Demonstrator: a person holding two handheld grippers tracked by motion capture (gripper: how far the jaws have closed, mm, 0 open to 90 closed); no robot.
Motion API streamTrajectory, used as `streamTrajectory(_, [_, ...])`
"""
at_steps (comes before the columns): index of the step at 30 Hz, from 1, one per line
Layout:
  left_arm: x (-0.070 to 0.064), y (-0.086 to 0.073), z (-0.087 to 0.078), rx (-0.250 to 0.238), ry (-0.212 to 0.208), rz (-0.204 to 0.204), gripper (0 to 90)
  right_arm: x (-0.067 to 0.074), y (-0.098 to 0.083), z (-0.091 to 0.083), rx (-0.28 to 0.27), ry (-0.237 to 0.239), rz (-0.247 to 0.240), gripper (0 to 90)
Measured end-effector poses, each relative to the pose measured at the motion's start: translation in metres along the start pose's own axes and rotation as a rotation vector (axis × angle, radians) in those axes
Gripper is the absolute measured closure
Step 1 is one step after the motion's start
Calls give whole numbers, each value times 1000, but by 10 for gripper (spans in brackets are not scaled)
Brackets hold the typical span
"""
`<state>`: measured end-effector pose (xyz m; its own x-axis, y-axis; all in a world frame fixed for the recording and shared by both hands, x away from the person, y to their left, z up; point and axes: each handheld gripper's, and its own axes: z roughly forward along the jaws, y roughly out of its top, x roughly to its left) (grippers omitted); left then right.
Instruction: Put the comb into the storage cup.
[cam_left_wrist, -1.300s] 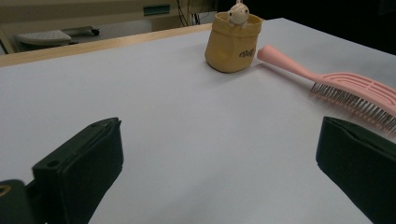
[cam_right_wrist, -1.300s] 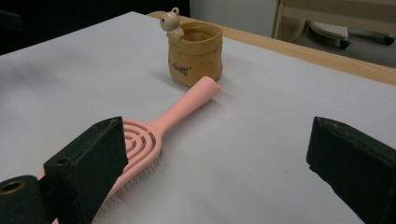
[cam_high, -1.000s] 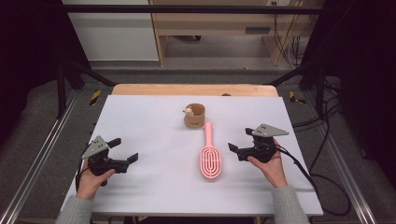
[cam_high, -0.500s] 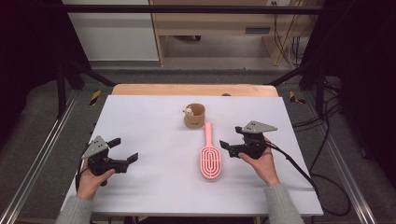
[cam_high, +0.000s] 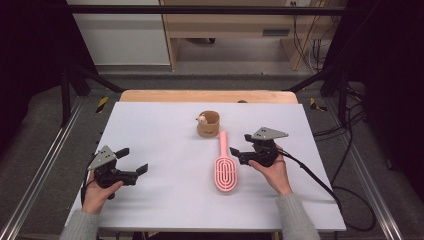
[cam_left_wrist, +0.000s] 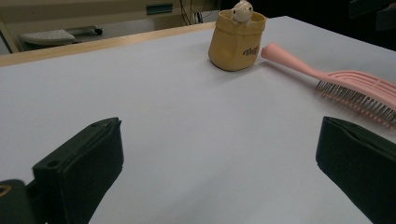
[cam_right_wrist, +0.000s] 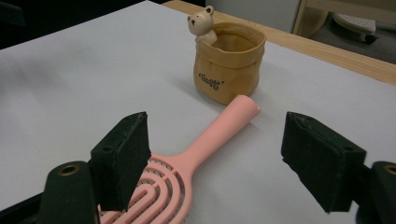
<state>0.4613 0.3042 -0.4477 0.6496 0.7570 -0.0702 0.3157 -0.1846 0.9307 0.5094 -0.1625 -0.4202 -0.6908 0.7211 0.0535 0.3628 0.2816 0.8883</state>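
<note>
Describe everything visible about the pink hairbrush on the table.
The pink plastic vented hairbrush lies flat on the white table, bristles down as the left gripper view shows. Its oval head has looping open slots; its tapered handle points toward the tan bag-shaped pot with a small bear figure and ends just short of it. The right hand-held gripper stands at the handle near the head, its jaws open on either side and just closing; the pads do not press on it yet. Only the table touches it.

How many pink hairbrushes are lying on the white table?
1. The pink hairbrush lies flat on the white table, right of centre; its handle points toward the yellow bear pot, and its head is beside the right tongs. Nothing seems to hide another.
</note>
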Motion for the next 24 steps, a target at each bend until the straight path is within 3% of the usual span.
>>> streamTrajectory(9, [0, -1, 1, 2, 2, -3, 7, 7, 4, 16, 31, 17, -15, 329])
streamTrajectory(12, [0, -1, 0, 1, 1, -3, 7, 8, 5, 20, 18, 24, 0, 358])
streamTrajectory(18, [1, -1, 1, 4, 3, -5, 7, 4, 7, 24, 18, 15, 18, 431])
streamTrajectory(24, [1, -1, 1, 8, 1, -5, 8, 5, 9, 28, 31, 9, 4, 500])
